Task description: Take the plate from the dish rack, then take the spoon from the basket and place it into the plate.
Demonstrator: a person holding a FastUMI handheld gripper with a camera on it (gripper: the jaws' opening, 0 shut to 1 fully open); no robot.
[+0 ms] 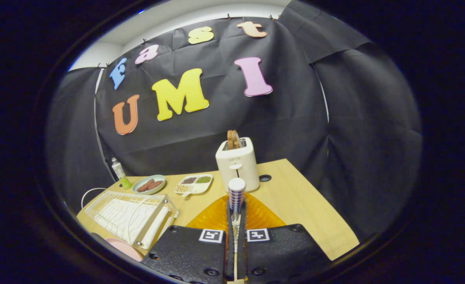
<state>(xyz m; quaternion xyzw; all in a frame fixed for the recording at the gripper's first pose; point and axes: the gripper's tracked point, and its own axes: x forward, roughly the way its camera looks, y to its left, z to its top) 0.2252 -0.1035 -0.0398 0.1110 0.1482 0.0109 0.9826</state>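
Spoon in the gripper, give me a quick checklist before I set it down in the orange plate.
1. Gripper shut on the spoon, both fingers pressing: ok.
2. Orange plate out of the dish rack and flat on the table: ok.
3. Plate under and just ahead of the fingers: ok.
4. Visible part of the plate bare: ok.
5. Toaster beyond the plate, off the way down: ok.
6. Height of the spoon above the plate: cannot tell.
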